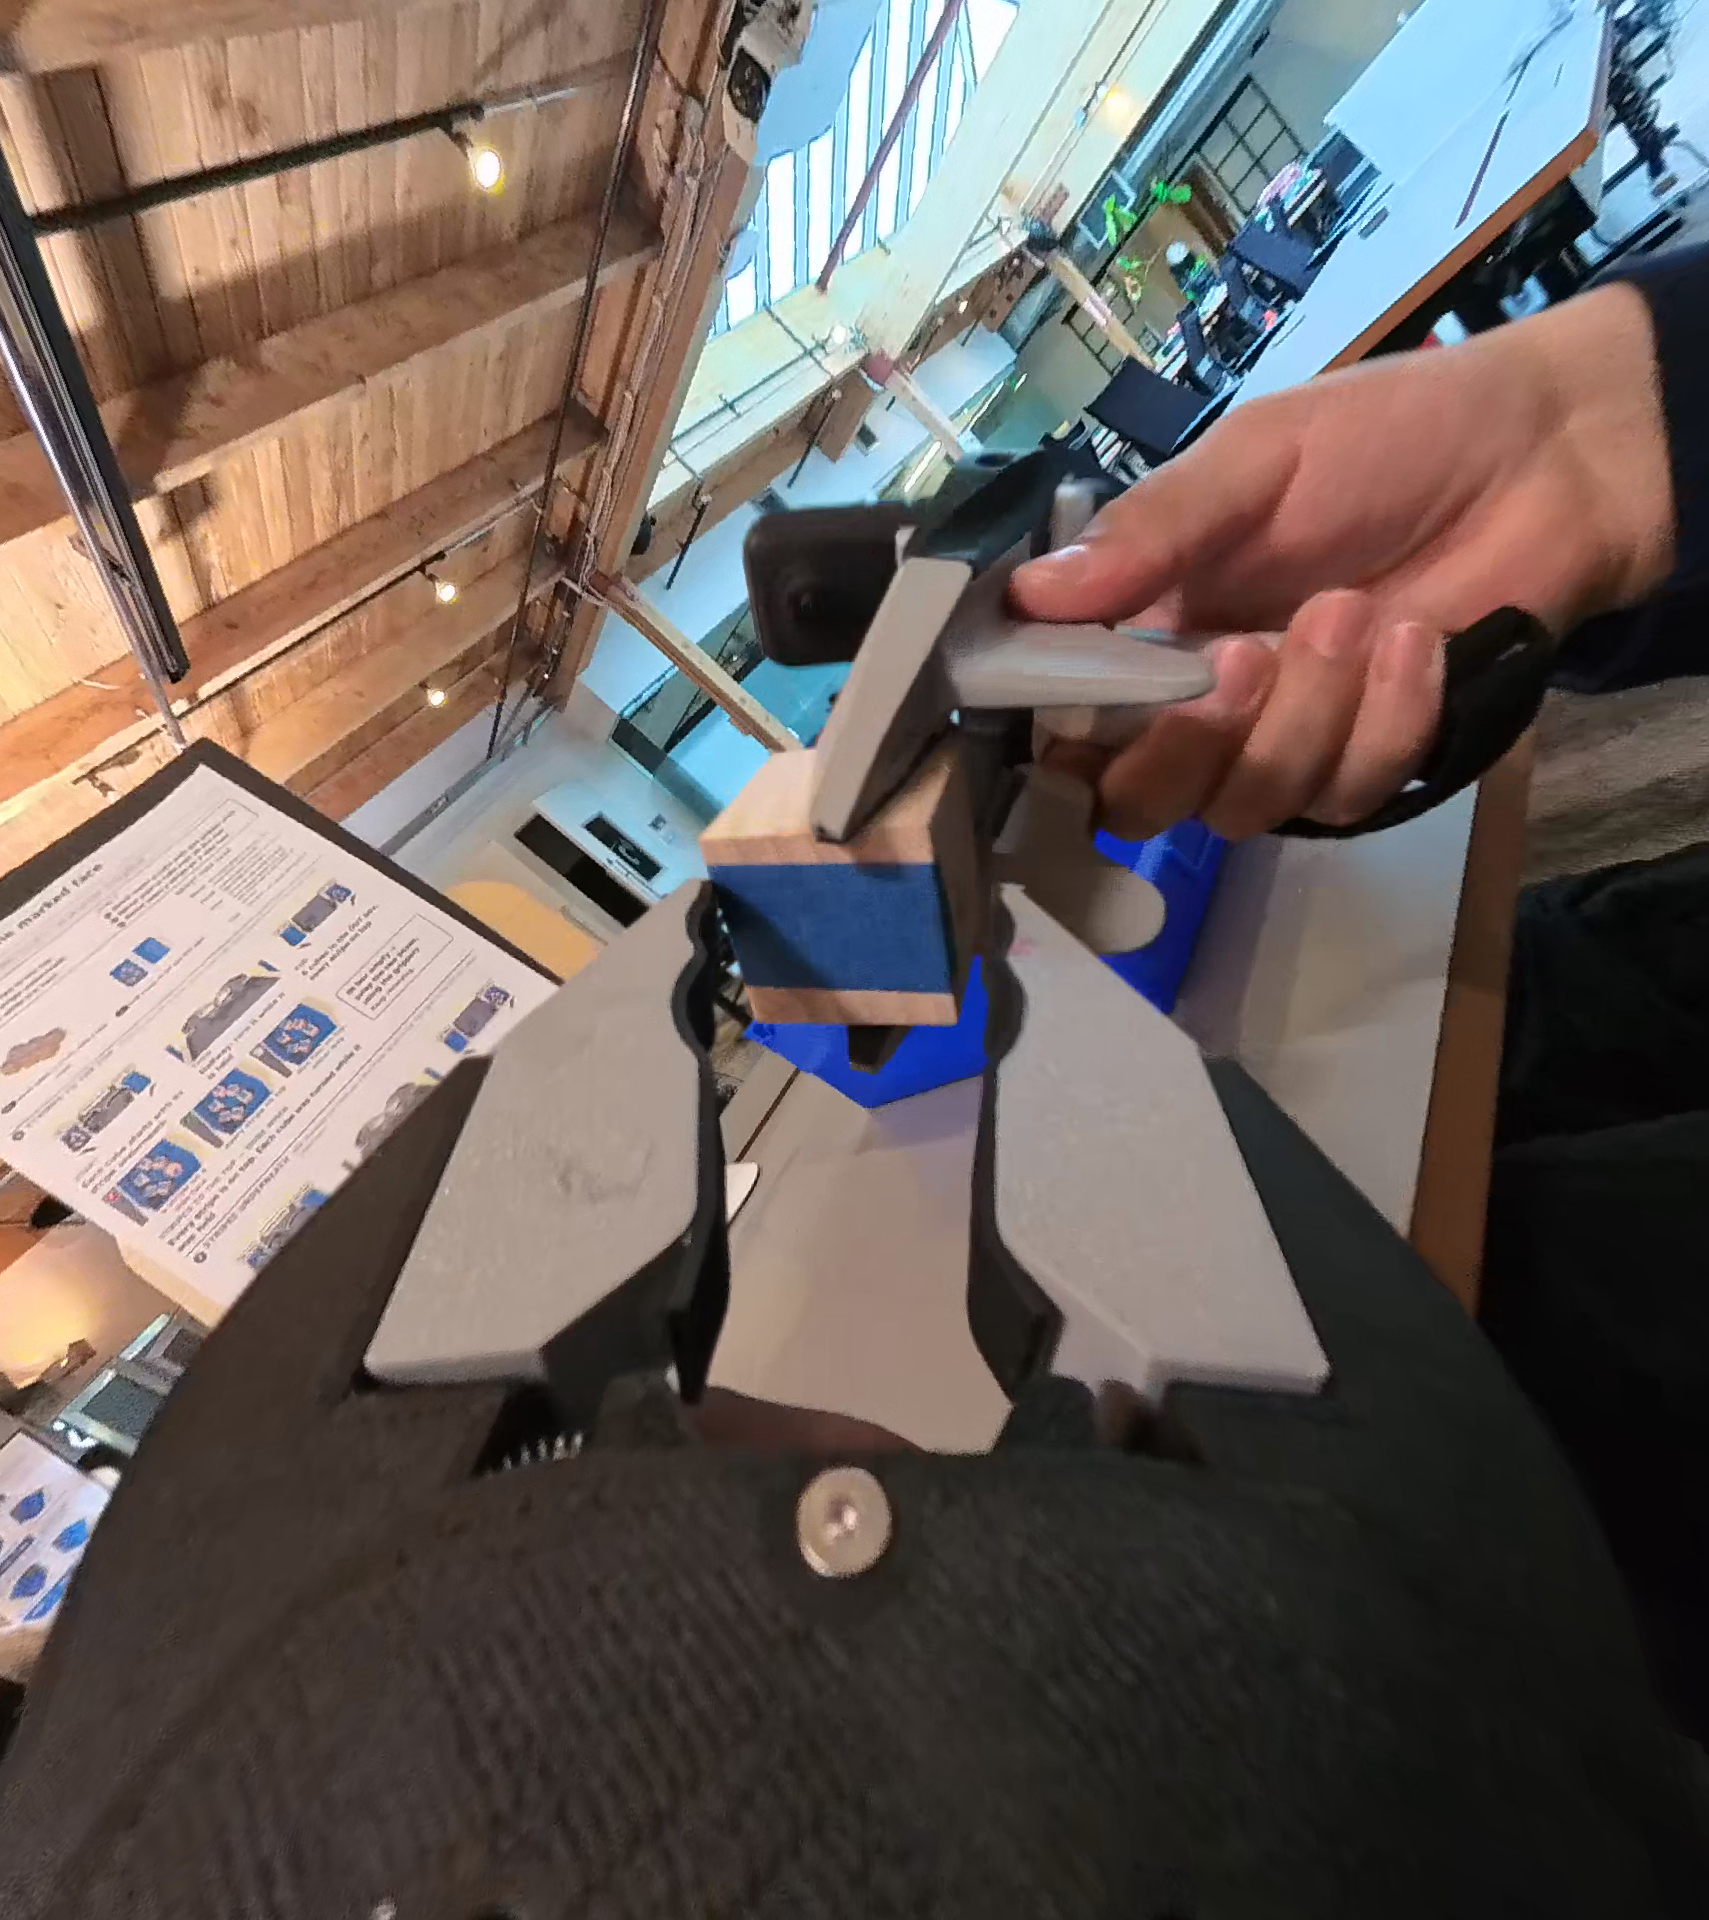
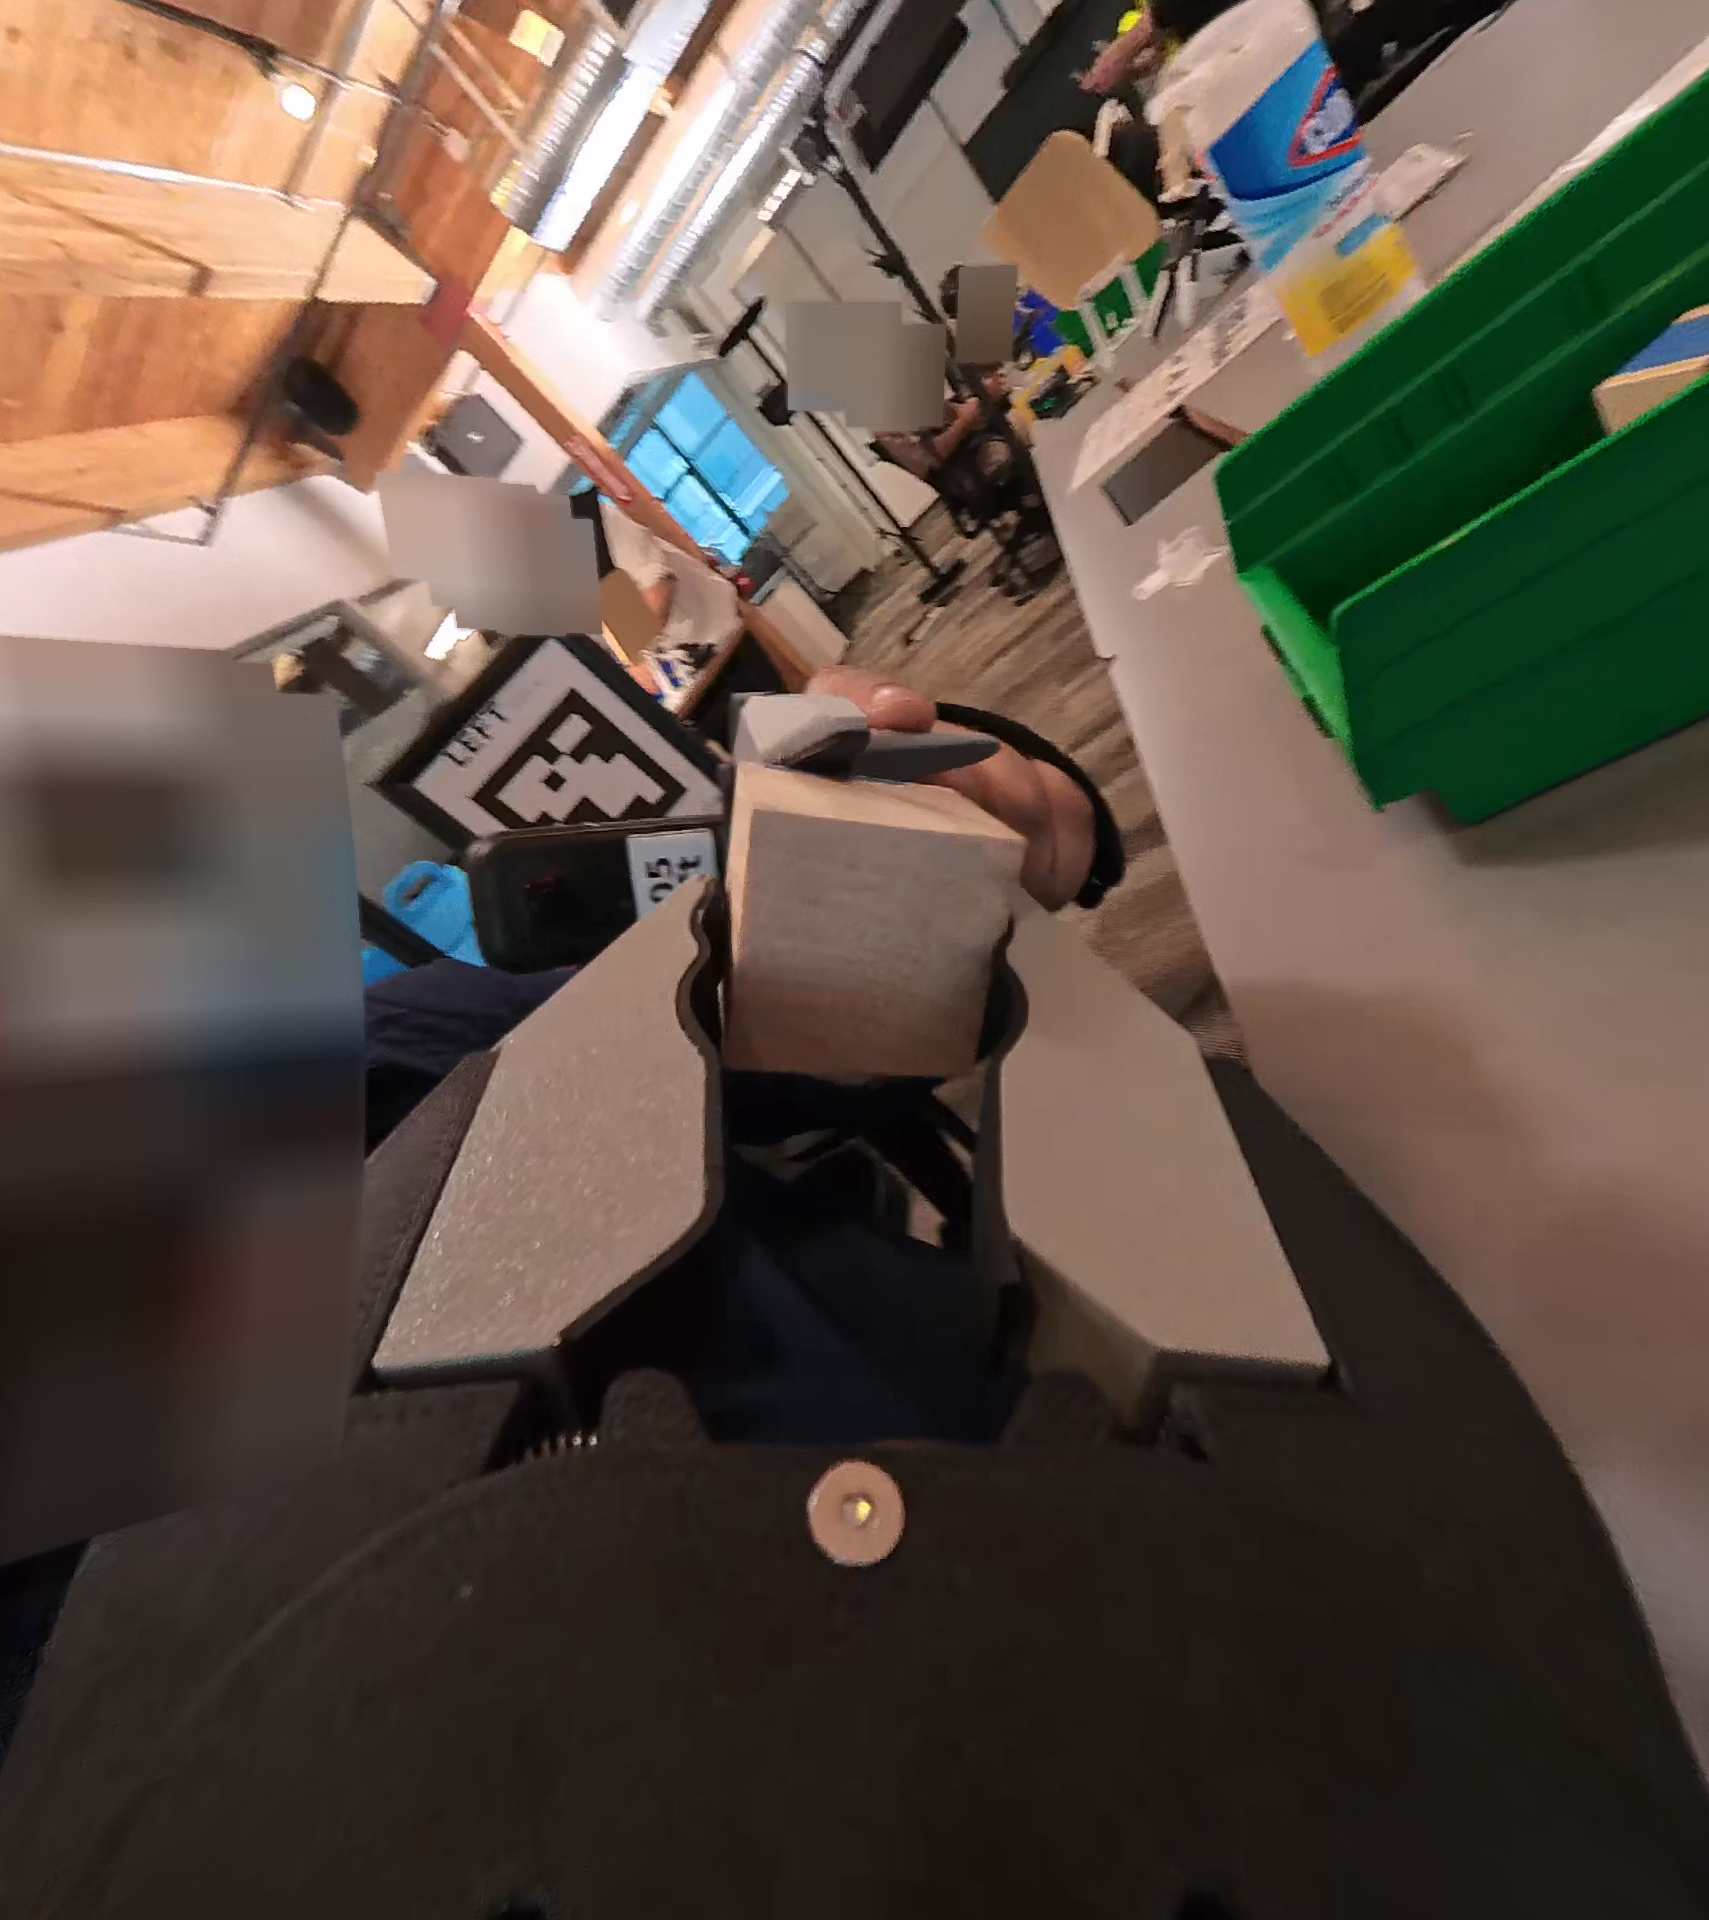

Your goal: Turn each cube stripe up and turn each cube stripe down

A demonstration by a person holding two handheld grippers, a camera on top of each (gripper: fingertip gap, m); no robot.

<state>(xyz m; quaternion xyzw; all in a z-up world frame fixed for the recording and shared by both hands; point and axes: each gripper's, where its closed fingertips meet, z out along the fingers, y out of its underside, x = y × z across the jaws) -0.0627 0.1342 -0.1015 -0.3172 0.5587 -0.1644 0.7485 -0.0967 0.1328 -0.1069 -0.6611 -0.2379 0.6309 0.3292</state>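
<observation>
Two grippers crowd one cube (image 1: 834,914) in mid-air above the tabletop (image 1: 1349,997), and that is your risk. The right gripper (image 1: 871,935) has its fingers clamped on the cube, one finger (image 1: 886,696) flat across a wooden face, blue stripe facing the left camera. The left gripper (image 1: 845,977) has its fingers spread to either side of the cube; whether they touch it, you cannot tell. If you release one grip before the other bites, the cube could drop or twist, and the stripe would end on the wrong face. Below sits a blue bin (image 1: 891,1060), partly hidden. An instruction sheet (image 1: 185,997) lies to the left. Green bins (image 2: 1556,540) stand on the tabletop farther off, one holding another cube (image 2: 1702,353).
</observation>
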